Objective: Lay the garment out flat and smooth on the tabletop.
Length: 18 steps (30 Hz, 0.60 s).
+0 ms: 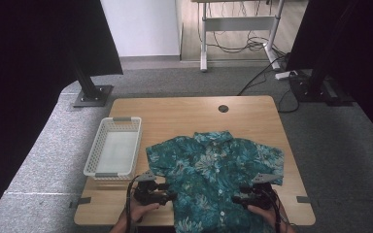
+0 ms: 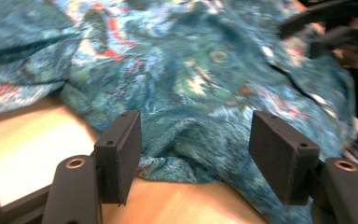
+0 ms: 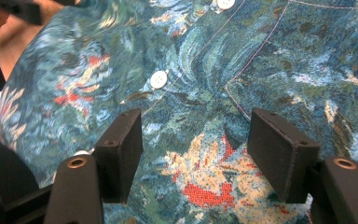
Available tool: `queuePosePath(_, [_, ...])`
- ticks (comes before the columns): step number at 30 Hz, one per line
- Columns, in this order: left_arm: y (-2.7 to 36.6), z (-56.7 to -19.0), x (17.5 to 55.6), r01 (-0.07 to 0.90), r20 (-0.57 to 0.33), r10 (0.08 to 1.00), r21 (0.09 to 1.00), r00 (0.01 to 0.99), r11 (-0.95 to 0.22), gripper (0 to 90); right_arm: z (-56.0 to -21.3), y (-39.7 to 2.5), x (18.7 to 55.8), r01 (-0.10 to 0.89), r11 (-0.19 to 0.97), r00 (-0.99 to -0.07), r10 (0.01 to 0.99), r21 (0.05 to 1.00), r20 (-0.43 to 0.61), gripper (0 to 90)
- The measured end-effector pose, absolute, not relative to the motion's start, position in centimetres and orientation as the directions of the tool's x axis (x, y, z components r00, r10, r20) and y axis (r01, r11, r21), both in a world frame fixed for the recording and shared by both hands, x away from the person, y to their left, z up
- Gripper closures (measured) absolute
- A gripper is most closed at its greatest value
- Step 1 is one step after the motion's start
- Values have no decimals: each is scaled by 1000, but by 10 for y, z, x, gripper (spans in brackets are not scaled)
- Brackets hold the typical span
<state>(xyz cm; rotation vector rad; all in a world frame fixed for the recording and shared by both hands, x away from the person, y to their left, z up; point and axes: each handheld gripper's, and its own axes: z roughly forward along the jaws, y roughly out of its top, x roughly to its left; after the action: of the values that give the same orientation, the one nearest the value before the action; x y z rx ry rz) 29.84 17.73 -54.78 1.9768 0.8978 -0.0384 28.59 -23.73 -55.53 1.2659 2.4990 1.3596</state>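
No writing, label or number can be read anywhere

A short-sleeved shirt in teal with a leafy print, flecked with white and red, lies spread face up on the table. Its collar points to the far edge and both sleeves are splayed out to the sides. The white-buttoned placket runs down the middle toward the near edge, where the hem hangs over. The cloth is rumpled along its left side.
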Motion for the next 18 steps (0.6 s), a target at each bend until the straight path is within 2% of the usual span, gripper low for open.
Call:
queuePosePath(4, [176, -548, 287, 596, -393, 529, 748, 752, -292, 339, -555, -237, 288, 642, 289, -667, 667, 710, 331, 353])
queuePosePath(8, [172, -548, 283, 581, -377, 523, 754, 764, -305, 336, -555, -237, 288, 643, 285, -664, 669, 711, 333, 353])
queuePosePath(18, [174, -554, 300, 628, -403, 556, 718, 727, -301, 333, -555, -239, 292, 647, 278, -661, 669, 710, 340, 354])
